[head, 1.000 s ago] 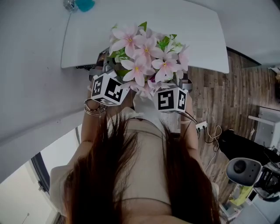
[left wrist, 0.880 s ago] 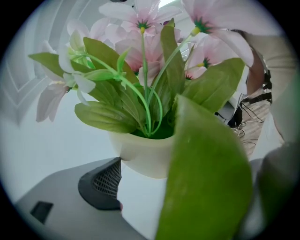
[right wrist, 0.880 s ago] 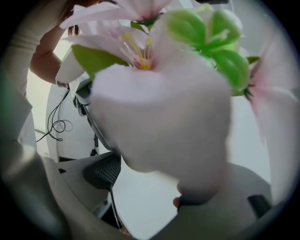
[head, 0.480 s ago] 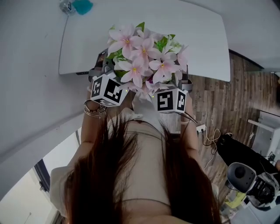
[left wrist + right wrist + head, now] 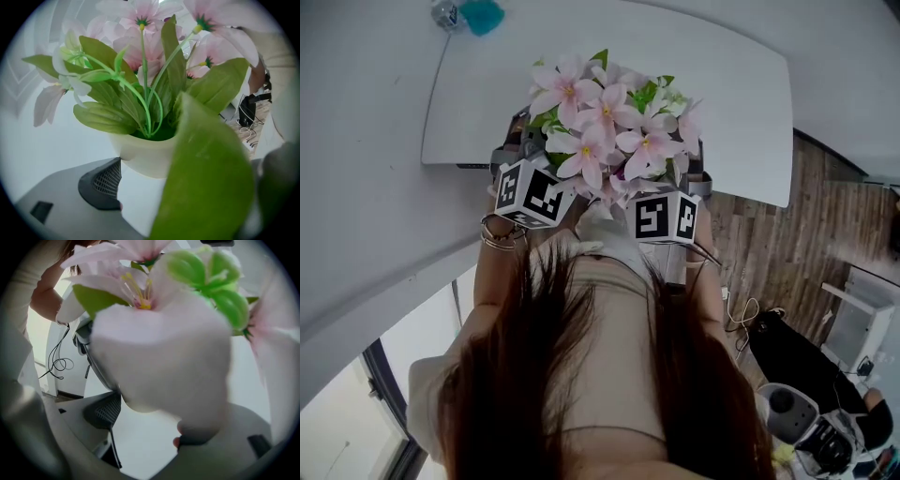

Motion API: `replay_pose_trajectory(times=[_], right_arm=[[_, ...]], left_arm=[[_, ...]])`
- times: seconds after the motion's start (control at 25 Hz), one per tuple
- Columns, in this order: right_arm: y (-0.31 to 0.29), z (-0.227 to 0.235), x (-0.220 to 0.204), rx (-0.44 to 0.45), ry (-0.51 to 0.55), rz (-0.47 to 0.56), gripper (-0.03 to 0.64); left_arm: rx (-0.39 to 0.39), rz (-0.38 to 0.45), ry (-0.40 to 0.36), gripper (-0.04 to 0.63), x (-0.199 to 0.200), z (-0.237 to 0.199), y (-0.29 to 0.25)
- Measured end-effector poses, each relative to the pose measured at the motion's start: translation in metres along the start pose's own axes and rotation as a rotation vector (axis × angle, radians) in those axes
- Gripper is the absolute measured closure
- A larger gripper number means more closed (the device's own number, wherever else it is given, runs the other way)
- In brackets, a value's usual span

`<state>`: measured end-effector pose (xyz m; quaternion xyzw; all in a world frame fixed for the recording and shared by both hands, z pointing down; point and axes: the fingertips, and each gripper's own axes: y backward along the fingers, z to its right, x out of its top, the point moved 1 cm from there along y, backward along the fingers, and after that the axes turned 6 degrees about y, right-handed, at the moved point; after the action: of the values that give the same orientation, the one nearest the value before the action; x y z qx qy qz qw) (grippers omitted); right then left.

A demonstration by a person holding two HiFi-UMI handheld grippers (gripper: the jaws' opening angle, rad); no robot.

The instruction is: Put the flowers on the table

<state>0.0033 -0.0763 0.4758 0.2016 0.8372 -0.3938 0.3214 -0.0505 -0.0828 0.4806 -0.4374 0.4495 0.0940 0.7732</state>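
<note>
A bunch of pink flowers with green leaves stands in a cream pot, held up in front of the person at the near edge of the white table. My left gripper grips the pot from the left, and its mesh pad presses on the pot wall. A big leaf hides its other jaw. My right gripper grips from the right. In the right gripper view a blurred pale petal fills the middle, and the right gripper closes against the pot beneath it.
A teal object and a small clear thing sit at the table's far left corner. Wood floor with cables lies to the right, with a black bag and grey equipment beyond. A pale wall runs along the left.
The table has slid nearer in the head view: the person has stepped forward, and the flowers now hang further over the tabletop. Both grippers keep the same hold.
</note>
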Motion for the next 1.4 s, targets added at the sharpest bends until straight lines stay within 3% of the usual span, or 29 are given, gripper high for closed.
replay_pose_trajectory(times=[0.6, 0.84, 1.4], right_arm=[[-0.002, 0.0, 0.002, 0.005, -0.003, 0.031, 0.213], [-0.005, 0.006, -0.001, -0.035, 0.045, 0.032, 0.213], [-0.005, 0.01, -0.008, -0.072, 0.075, -0.007, 0.213]], left_arm=[[0.014, -0.013, -0.008, 0.184, -0.001, -0.002, 0.002], [0.047, 0.049, -0.028, 0.184, 0.002, -0.006, -0.005], [0.027, 0.109, -0.035, 0.184, 0.003, -0.005, -0.015]])
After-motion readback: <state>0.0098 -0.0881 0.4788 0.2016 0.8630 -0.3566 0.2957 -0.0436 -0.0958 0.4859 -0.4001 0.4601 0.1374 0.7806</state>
